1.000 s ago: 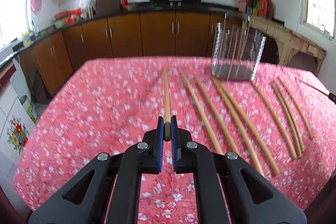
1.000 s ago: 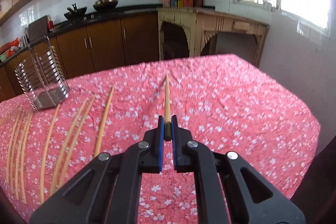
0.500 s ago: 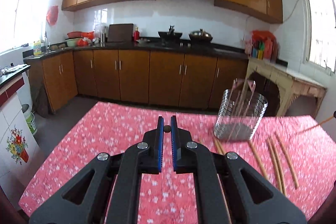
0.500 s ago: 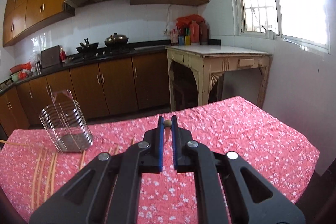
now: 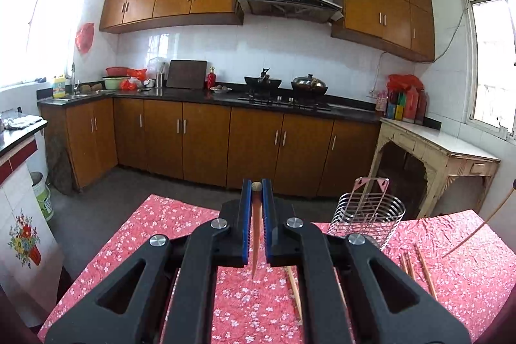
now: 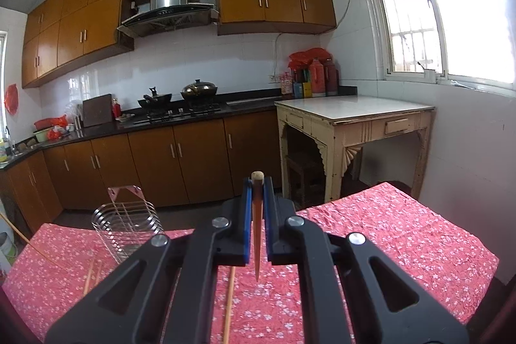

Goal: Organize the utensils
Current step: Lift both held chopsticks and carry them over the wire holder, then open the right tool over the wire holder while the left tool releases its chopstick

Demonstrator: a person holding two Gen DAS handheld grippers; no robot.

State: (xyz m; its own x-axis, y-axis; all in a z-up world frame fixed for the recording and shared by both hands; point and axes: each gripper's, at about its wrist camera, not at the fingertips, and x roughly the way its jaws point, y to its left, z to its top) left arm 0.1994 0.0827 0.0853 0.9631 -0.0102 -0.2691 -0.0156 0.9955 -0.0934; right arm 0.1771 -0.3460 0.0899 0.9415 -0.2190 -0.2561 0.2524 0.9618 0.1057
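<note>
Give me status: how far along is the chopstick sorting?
Done: nothing; the wire holder looks empty. In hand: left hand-held gripper and right hand-held gripper each clamp one chopstick. Left: both of those, plus loose chopsticks on the tablecloth.

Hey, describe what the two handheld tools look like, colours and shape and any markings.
The left tool and right tool look the same: matte black plastic linkage arms with triangular cut-outs, joined by round silver bolts. Each ends in two narrow upright fingers lined with ribbed blue pads. No cables, labels or markings show, and no hand or sleeve is in view.
</note>
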